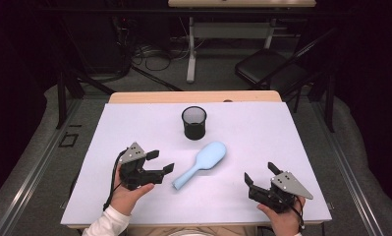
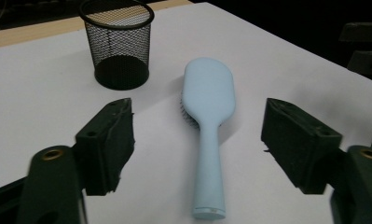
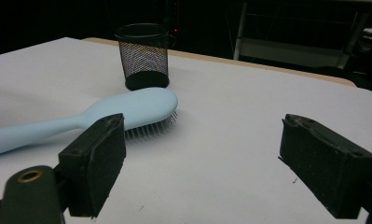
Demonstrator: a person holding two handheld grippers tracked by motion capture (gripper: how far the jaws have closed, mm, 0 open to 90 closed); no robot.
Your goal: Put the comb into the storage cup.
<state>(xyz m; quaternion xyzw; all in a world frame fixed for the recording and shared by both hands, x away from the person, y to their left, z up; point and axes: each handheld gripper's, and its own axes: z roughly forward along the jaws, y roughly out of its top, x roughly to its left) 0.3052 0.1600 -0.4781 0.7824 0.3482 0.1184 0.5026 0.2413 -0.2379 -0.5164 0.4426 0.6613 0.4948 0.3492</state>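
I've got a brightly lit white tabletop (image 1: 262,147), evenly lit from above, against a dark, murky room. Shadows under the hairbrush (image 1: 203,162) and mesh cup (image 1: 194,123) are soft. No glare. Both gripper views look slightly soft, the near tool pads (image 2: 106,144) blurred, background dim.

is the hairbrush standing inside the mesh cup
No, the light blue hairbrush lies flat on the table, bristles down, in front of the black mesh cup and apart from it.

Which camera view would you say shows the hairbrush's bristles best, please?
The right gripper view: it looks low across the table, so the bristles show under the hairbrush. The left gripper view shows a sliver of them at the head's edge; the high view shows its smooth back.
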